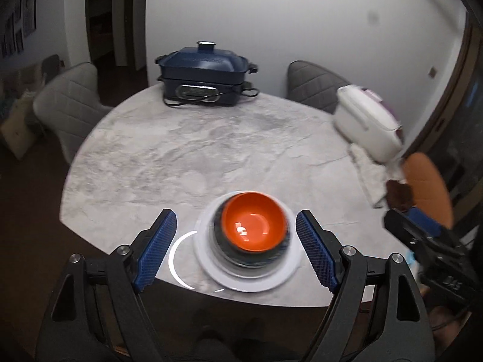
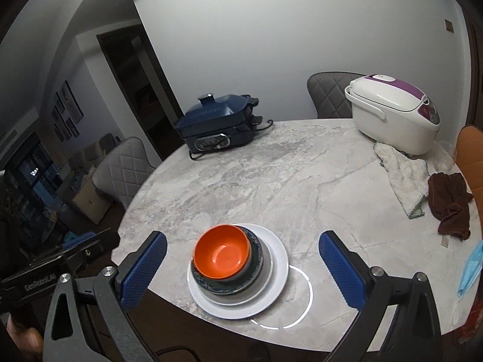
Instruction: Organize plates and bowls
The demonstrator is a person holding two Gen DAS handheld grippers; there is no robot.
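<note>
An orange bowl (image 1: 254, 225) (image 2: 222, 252) sits nested in a dark blue patterned dish (image 1: 250, 256) (image 2: 256, 259), which stands on a white plate (image 1: 208, 259) (image 2: 277, 259) near the front edge of the round marble table (image 1: 187, 150) (image 2: 241, 181). My left gripper (image 1: 236, 249) is open and empty, held above and just in front of the stack. My right gripper (image 2: 243, 271) is open and empty, also hovering over the stack. The right gripper's body shows at the right of the left wrist view.
A dark blue electric cooker (image 1: 205, 74) (image 2: 217, 123) stands at the table's far side. A white and purple rice cooker (image 1: 366, 120) (image 2: 395, 117), a pale cloth (image 2: 404, 178), a brown cloth (image 2: 449, 202) and a blue face mask (image 2: 471, 268) lie to the right. Chairs surround the table.
</note>
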